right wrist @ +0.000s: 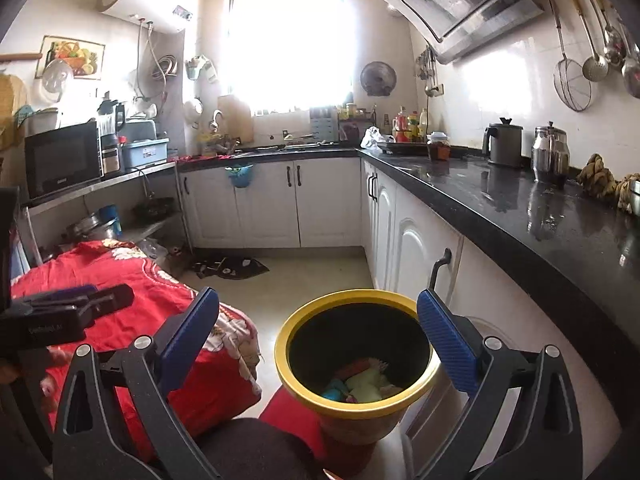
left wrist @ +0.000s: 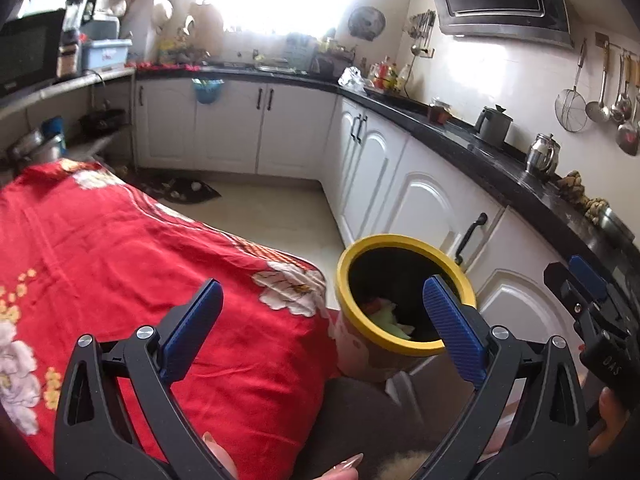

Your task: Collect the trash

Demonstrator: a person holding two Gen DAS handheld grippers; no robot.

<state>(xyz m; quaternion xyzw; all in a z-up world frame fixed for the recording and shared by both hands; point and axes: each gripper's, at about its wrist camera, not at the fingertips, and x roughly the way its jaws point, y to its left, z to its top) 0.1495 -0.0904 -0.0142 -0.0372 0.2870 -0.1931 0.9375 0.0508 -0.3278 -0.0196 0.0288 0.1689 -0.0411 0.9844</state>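
A bin with a yellow rim (left wrist: 384, 240) (right wrist: 348, 294) stands by the white cabinets, beside a table under a red floral cloth (left wrist: 120, 260) (right wrist: 132, 280). Inside lie pale green, red and blue scraps of trash (left wrist: 386, 318) (right wrist: 362, 386). My left gripper (left wrist: 324, 308) hangs open over the cloth's corner and the bin's left side, nothing between its blue pads. My right gripper (right wrist: 318, 328) is open above the bin's mouth, also empty. Each gripper shows at the edge of the other's view: the right gripper (left wrist: 582, 280), the left gripper (right wrist: 96, 298).
A black counter (right wrist: 500, 200) runs along the right over white cabinets (left wrist: 424, 200), bearing a grey kettle (right wrist: 504, 142) and a steel pot (right wrist: 550, 156). A dark mat (right wrist: 236, 268) lies on the pale floor. Shelves with a microwave (right wrist: 60, 160) stand at the left.
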